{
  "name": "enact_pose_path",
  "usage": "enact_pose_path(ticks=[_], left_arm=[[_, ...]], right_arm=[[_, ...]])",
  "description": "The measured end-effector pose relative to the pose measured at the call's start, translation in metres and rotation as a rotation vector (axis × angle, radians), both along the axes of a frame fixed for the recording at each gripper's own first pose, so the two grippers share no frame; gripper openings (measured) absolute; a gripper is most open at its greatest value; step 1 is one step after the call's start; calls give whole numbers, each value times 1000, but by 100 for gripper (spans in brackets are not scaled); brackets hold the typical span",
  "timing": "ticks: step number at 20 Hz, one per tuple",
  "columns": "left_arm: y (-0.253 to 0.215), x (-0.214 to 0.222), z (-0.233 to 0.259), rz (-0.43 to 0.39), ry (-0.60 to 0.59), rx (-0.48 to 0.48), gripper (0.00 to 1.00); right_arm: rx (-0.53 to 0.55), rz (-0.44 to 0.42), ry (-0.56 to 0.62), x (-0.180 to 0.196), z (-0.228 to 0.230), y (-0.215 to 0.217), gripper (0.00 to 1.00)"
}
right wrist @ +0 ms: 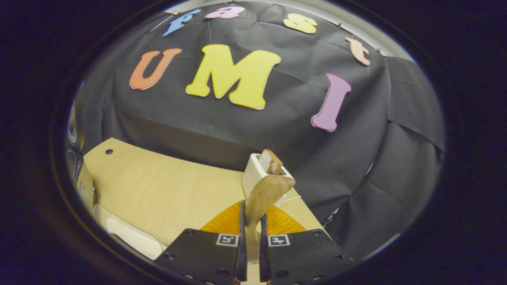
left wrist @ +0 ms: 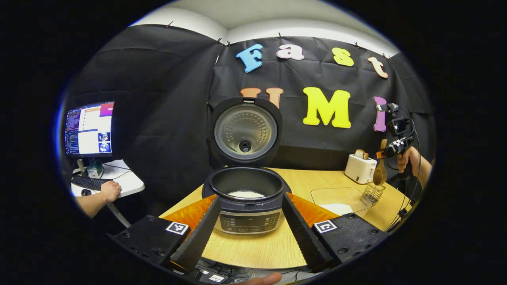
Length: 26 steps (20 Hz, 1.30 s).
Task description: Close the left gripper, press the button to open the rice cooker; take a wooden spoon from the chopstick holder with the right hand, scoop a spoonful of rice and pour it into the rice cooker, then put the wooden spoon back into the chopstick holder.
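Right gripper (right wrist: 250, 221) raised over the chopstick holder (left wrist: 372, 194), fingers clamped on the wooden spoon (right wrist: 263, 196), left gripper (left wrist: 249, 221) spread wide before the open rice cooker (left wrist: 245, 190), rice inside.

Lab recording booth dressed as mock kitchen. Black cloth wall (left wrist: 166, 118) pinned up w/ clips, white room wall above. Light wood table (left wrist: 257, 245) w/ kitchen props: rice cooker (left wrist: 245, 198), toaster (left wrist: 359, 168), wire chopstick holder (left wrist: 372, 194). Beside booth, side desk w/ monitor (left wrist: 89, 128), keyboard (left wrist: 89, 183), person's hand (left wrist: 109, 190) at desk. Cables under table edge.
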<state>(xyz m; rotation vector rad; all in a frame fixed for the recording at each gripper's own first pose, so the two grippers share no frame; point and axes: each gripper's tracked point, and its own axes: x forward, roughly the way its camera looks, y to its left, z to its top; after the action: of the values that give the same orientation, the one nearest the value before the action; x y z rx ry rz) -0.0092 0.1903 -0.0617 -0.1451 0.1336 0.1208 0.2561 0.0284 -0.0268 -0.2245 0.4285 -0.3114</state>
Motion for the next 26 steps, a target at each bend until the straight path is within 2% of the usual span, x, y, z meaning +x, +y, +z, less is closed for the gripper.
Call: enact_pose_path(ticks=[7, 8, 9, 10, 14, 18, 19, 20, 21, 22, 23, 26], left_arm=[[-23, -3, 9, -16, 0, 24, 99], [-28, -3, 10, -26, 1, 28, 99], [-33, -2, 11, -35, 1, 34, 99], [-38, -2, 14, -41, -3, 44, 99], [-54, 0, 23, -50, -25, 57, 99], [-66, 3, 24, -55, -20, 66, 99], [-68, 4, 24, -52, -17, 65, 99], [-70, 5, 25, -52, -18, 62, 99], [-72, 6, 27, -53, -23, 58, 99], [-73, 7, 28, -55, -28, 48, 99], [-74, 7, 29, -51, -30, 34, 99], [-66, 6, 36, -2, -41, 12, 100]], right_arm=[[204, -7, 76, -16, -35, -18, 14], [234, -1, 73, -16, -34, -19, 18], [270, 1, 86, -18, -38, -20, 30], [291, -9, 88, -20, -40, -24, 37], [255, -17, 38, -29, -25, -50, 42], [81, -1, -56, -39, 4, -72, 57], [39, 18, -79, -44, 12, -71, 65], [9, 44, -104, -50, 19, -68, 68], [-10, 67, -130, -56, 26, -64, 78], [-9, 79, -161, -65, 34, -61, 89], [9, 84, -180, -74, 39, -58, 93], [112, 120, -238, -101, 50, -48, 94]])
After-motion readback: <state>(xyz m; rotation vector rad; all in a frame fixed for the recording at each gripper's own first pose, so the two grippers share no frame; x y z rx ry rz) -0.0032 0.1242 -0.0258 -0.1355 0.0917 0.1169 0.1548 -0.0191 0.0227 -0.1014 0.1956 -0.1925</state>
